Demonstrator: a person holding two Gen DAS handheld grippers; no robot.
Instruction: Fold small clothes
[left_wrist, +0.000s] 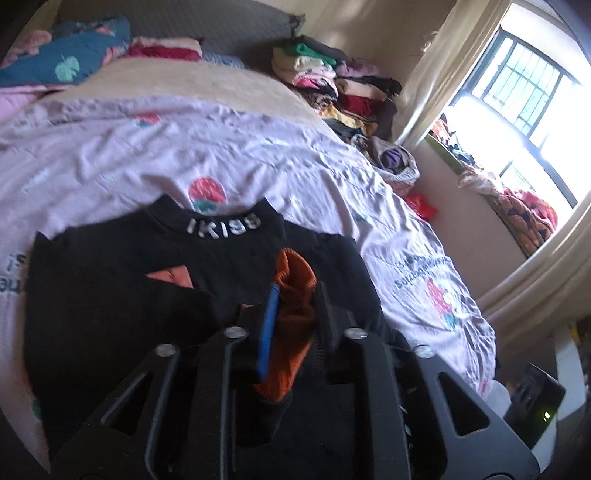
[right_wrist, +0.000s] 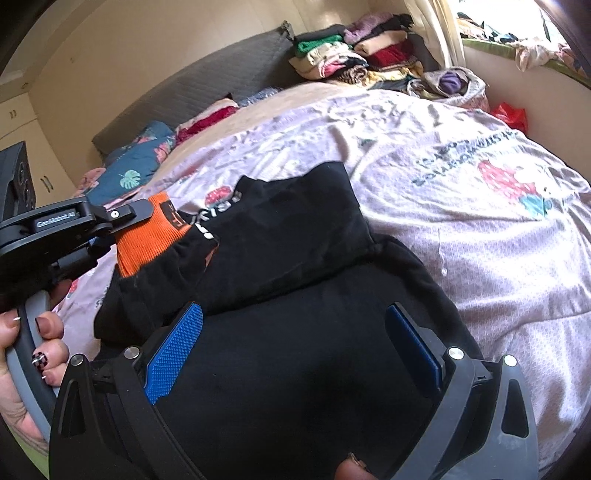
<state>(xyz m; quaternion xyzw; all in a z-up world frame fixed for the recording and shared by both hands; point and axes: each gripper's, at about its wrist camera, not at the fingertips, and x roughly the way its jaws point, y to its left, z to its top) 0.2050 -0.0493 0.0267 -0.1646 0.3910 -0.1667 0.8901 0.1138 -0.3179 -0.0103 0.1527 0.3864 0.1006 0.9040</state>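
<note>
Black top (right_wrist: 280, 236) spread on near part of pink bedsheet (right_wrist: 461, 236) | left gripper (left_wrist: 293, 295) clamped on orange cuff (left_wrist: 291, 280) | right gripper (right_wrist: 295, 339) jaws apart over body | soft, light, limp; probably best pinched at hems.

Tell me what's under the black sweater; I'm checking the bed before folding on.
The black sweater lies on a pink strawberry-print bedspread. The left hand-held gripper pinches its orange cuff. Whatever lies beneath the sweater's middle is covered.

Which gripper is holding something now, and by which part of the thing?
The left gripper holds the black top by its orange cuff. The right gripper is open above the top and holds nothing.
</note>
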